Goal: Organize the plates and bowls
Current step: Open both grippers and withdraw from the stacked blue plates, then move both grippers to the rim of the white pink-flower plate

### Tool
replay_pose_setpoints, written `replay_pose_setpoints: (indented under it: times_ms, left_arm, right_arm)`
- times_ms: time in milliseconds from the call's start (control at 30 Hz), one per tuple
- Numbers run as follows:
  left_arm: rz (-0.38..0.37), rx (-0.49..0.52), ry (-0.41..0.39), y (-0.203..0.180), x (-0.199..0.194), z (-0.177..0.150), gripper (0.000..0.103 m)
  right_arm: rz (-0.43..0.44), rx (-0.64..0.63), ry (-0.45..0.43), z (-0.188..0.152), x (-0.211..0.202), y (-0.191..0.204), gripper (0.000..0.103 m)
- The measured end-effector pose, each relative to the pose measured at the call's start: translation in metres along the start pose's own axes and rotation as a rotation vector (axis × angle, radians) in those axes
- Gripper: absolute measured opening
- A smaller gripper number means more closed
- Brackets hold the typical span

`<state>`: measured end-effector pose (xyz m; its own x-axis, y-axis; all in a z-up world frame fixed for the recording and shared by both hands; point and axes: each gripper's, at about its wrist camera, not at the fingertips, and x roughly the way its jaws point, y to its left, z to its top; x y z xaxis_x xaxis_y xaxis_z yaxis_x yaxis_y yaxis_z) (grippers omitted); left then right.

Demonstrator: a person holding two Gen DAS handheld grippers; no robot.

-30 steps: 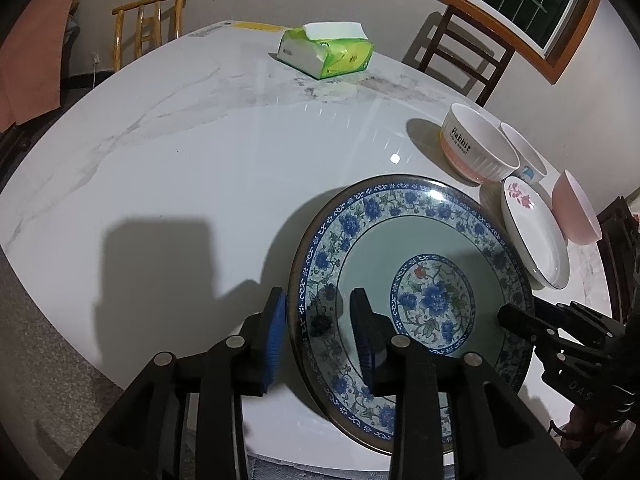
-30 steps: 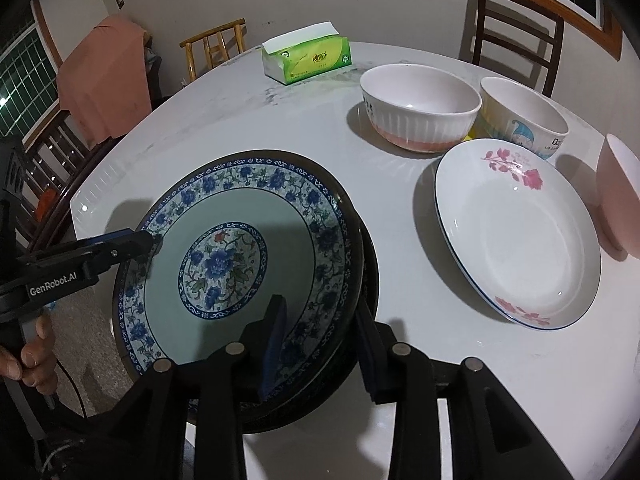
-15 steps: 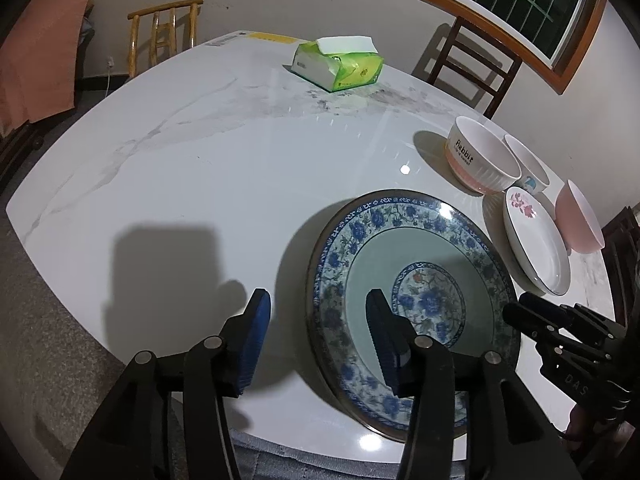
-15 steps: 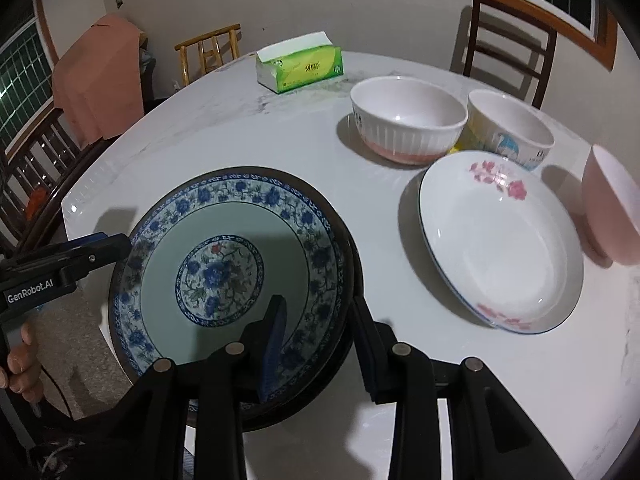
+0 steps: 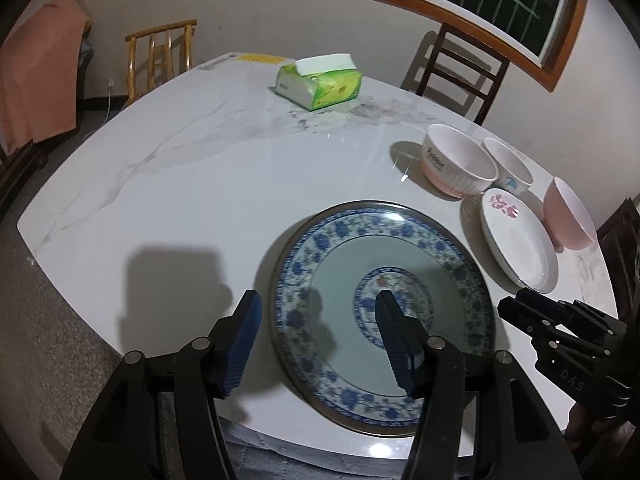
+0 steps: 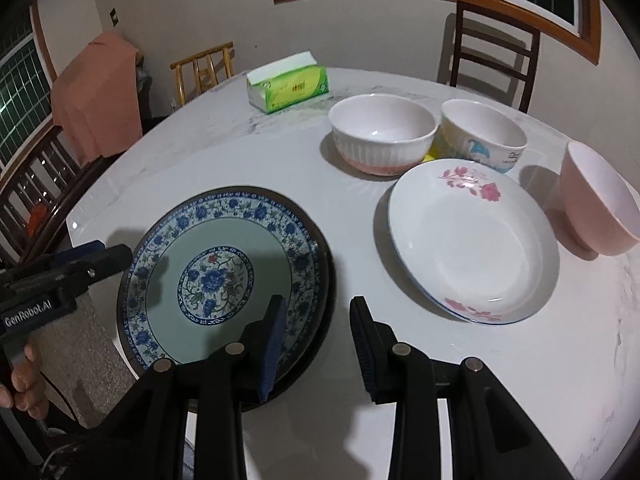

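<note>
Plates next: with both tongs wide, the right tongs [image 6: 316, 344] should grip the white plate [image 6: 476, 248], lower right, by its rim.

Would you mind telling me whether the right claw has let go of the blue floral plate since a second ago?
Yes. The right claw has opened and drawn back; the blue floral plate now lies flat on the marble table, left of the white rose plate.

Both grippers, left gripper [image 5: 318, 340] and right gripper [image 6: 318, 344]: matte black linkage arms, silver pivot screws, ribbed blue finger pads [image 6: 274, 346]. Left body carries white "GenRobot.AI" lettering. Bare-skinned hand [image 6: 20, 376] on its handle.
</note>
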<state>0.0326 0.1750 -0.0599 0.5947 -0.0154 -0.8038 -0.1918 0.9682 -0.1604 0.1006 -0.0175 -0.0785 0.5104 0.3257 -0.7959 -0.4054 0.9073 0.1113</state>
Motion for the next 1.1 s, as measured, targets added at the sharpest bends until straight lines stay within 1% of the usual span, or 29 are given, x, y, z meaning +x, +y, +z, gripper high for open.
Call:
replay_pose_setpoints:
  times_ms: [200,333,500,667,800,967,1100]
  left_arm:
    - [-0.01,0.047,0.002,-0.028,-0.001,-0.003,0.057]
    - [-0.039,0.077,0.012,-0.051,0.0,-0.007,0.058]
    - [-0.054,0.113,0.012,-0.074,0.001,-0.01,0.059]
    - [-0.063,0.152,-0.002,-0.098,0.003,-0.009,0.059]
    - [-0.069,0.176,-0.026,-0.114,0.006,-0.005,0.06]
    - [-0.078,0.213,-0.045,-0.133,0.019,0.001,0.061]
    - [-0.086,0.227,-0.044,-0.145,0.034,0.006,0.061]
  right_arm:
    - [-0.026,0.023,-0.042,-0.005,-0.019,-0.018,0.034]
    - [-0.039,0.051,-0.088,-0.013,-0.033,-0.037,0.034]
    - [-0.058,0.089,-0.121,-0.022,-0.044,-0.063,0.034]
    - [-0.091,0.129,-0.161,-0.03,-0.05,-0.087,0.034]
    - [-0.12,0.138,-0.197,-0.034,-0.051,-0.104,0.034]
    - [-0.144,0.12,-0.202,-0.03,-0.045,-0.124,0.034]
    - [-0.104,0.174,-0.171,-0.023,-0.032,-0.149,0.034]
